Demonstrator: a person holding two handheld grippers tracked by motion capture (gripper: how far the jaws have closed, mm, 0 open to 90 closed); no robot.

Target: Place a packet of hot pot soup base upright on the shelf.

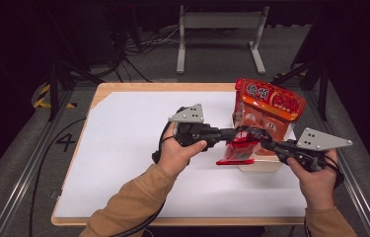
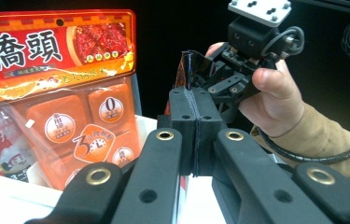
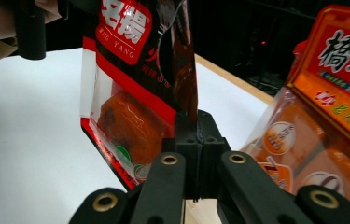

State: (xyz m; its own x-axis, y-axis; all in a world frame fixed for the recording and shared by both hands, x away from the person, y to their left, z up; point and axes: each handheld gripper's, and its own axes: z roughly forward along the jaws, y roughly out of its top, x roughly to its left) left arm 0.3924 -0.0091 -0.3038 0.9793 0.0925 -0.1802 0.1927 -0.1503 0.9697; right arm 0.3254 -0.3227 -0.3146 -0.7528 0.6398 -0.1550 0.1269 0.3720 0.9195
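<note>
Both tongs, left (image 1: pixel 230 133) and right (image 1: pixel 264 143), are clamped shut on the edges of a red sauce pouch (image 3: pixel 130 102), held above the worktop (image 1: pixel 123 148) beside the box (image 1: pixel 261 165); placing it remains.

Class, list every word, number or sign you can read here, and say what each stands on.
"橋頭": orange packet.
"0" and "3": round badges on that packet.
"名揚" and "WIG YANG": red pouch.
"4": floor marking.
The smaller print on both packs is too small to read.
</note>
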